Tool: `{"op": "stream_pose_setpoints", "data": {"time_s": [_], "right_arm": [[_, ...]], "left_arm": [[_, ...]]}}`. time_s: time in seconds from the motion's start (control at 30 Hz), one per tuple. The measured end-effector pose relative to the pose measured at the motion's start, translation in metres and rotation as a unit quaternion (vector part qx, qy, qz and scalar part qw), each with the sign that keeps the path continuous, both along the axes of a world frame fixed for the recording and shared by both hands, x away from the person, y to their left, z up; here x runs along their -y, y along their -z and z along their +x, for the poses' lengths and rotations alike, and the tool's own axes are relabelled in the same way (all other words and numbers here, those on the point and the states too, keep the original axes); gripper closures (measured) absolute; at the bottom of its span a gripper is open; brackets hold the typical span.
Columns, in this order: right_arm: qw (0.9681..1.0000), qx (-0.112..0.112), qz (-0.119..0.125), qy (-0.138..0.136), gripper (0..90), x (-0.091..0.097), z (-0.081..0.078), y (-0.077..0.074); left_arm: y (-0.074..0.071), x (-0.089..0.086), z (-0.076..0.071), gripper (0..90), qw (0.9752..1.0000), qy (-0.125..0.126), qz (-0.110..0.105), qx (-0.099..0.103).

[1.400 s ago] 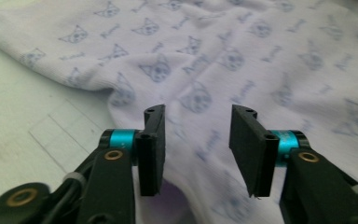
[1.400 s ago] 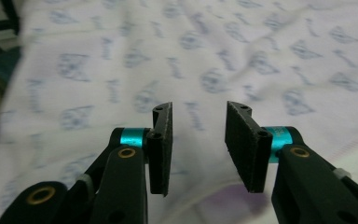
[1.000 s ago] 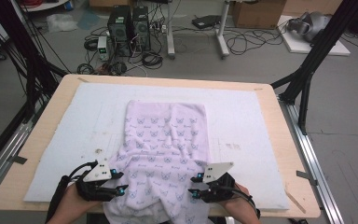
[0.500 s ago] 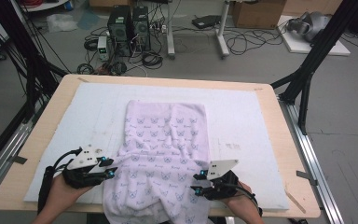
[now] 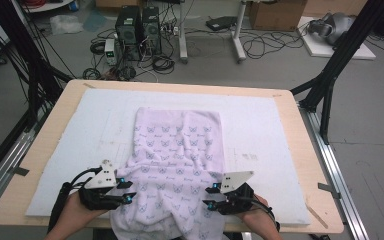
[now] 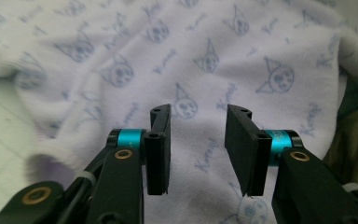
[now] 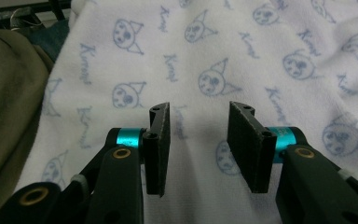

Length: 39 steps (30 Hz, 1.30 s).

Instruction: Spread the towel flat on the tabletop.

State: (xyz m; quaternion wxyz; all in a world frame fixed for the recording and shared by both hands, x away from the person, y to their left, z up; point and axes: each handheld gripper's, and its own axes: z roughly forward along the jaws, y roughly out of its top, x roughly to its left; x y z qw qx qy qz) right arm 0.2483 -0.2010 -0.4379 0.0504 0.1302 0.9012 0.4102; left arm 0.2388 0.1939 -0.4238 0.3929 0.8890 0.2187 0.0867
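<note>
- High view first: the wooden table [image 5: 300,130] carries a big white mat [image 5: 80,130] that covers most of its top.
- A pale lilac towel [image 5: 177,150] printed with little blue cat faces lies down the middle of that mat, its far end flat and its near end rumpled and spilling over the table's front edge.
- Behind the table the floor [image 5: 280,55] holds computer boxes, loose cables and a cardboard carton.
- At the near left corner of the towel a person's hand brings in the left gripper [image 5: 126,191], tips pointing inward over the cloth's left edge.
- Its jaws have just been opening a little; in the left gripper view [image 6: 198,149] they stand apart with a clear gap, towel behind them and nothing pinched between the pads.
- At the near right corner sits the right gripper [image 5: 209,196], tips pointing inward at the towel's right edge.
- Right gripper view [image 7: 199,149] shows its jaws parted about as far, hovering over the cat print, gripping nothing; an olive sleeve or trouser fold shows off to one side.
</note>
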Motion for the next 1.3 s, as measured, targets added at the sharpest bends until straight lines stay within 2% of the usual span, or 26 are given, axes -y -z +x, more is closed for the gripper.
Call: {"op": "stream_pose_setpoints", "data": {"time_s": [0.1, 0.17, 0.2, 0.23, 0.27, 0.33, 0.37, 0.47, 0.53, 0.63, 0.7, 0.73, 0.83, 0.93, 1.0, 1.03, 1.1, 1.2, 1.23, 1.3], "right_arm": [[0.9999, 0.0, -0.014, 0.0, 60.9, 0.0, 0.003, 0.004], [0.9999, -0.005, -0.016, -0.002, 65.1, 0.0, 0.002, 0.007], [0.9999, -0.009, -0.011, -0.003, 69.7, 0.0, 0.002, 0.008], [0.9999, -0.009, -0.01, -0.004, 76.0, 0.0, 0.001, 0.008], [0.9998, -0.013, -0.01, -0.013, 82.6, 0.0, 0.001, 0.008], [0.9997, -0.013, -0.016, -0.017, 87.1, -0.002, -0.002, 0.007], [0.9996, -0.01, -0.019, -0.017, 87.5, -0.003, -0.003, 0.006], [0.999, -0.023, -0.02, -0.034, 87.7, -0.002, -0.009, 0.004], [0.9984, -0.028, -0.01, -0.047, 87.8, 0.0, -0.019, 0.001], [0.9968, -0.032, 0.011, -0.072, 86.2, 0.003, -0.038, -0.01], [0.9966, -0.026, 0.028, -0.073, 77.8, 0.005, -0.047, -0.02], [0.9969, -0.021, 0.035, -0.067, 73.7, 0.007, -0.047, -0.025], [0.9989, 0.001, 0.022, -0.041, 68.9, 0.008, -0.035, -0.03], [0.9995, -0.014, 0.018, -0.023, 67.7, 0.007, -0.017, -0.022], [0.9993, -0.02, 0.008, -0.029, 67.5, 0.002, -0.011, -0.013], [0.9991, -0.025, 0.005, -0.034, 67.6, -0.001, -0.011, -0.009], [0.9984, -0.025, 0.001, -0.051, 67.6, -0.008, -0.015, -0.004], [0.997, -0.024, -0.021, -0.071, 69.2, -0.019, -0.022, 0.003], [0.9972, -0.016, -0.021, -0.07, 74.9, -0.021, -0.025, 0.006], [0.9966, -0.021, -0.02, -0.077, 85.7, -0.021, -0.025, 0.006]], "left_arm": [[0.012, 0.005, 0.005, 55.1, 0.9994, 0.013, 0.019, -0.027], [0.015, 0.005, 0.002, 56.8, 0.9998, 0.009, 0.017, -0.009], [0.014, 0.005, 0.001, 59.5, 0.9998, 0.008, 0.015, -0.007], [0.014, 0.003, 0.001, 67.7, 0.9997, 0.018, 0.014, -0.009], [0.015, 0.004, -0.001, 80.1, 0.9997, 0.019, 0.011, -0.01], [0.013, 0.004, -0.004, 86.6, 0.9994, 0.028, 0.019, -0.006], [0.013, 0.003, -0.006, 87.2, 0.9994, 0.029, 0.02, -0.008], [0.009, -0.004, -0.016, 87.8, 0.9993, 0.033, 0.014, -0.009], [0.003, -0.011, -0.029, 87.8, 0.9992, 0.038, 0.014, 0.003], [-0.009, -0.017, -0.048, 85.5, 0.9991, 0.038, -0.016, 0.01], [-0.014, -0.018, -0.051, 69.3, 0.9992, 0.031, -0.019, 0.017], [-0.014, -0.017, -0.048, 65.2, 0.9991, 0.031, -0.017, 0.025], [-0.007, -0.014, -0.031, 58.2, 0.9997, 0.017, -0.016, 0.012], [0.006, -0.007, -0.017, 58.1, 0.9997, 0.02, 0.001, -0.01], [0.015, -0.002, -0.016, 69.2, 0.9991, 0.037, 0.016, -0.012], [0.015, -0.003, -0.019, 71.2, 0.9992, 0.037, 0.01, -0.005], [0.014, -0.004, -0.02, 84.9, 0.9989, 0.043, 0.015, -0.01], [0.014, -0.008, -0.025, 87.8, 0.9989, 0.042, 0.016, -0.008], [0.014, -0.009, -0.027, 87.9, 0.9989, 0.043, 0.016, -0.011], [0.013, -0.012, -0.031, 88.2, 0.9987, 0.047, 0.016, -0.015]]}}
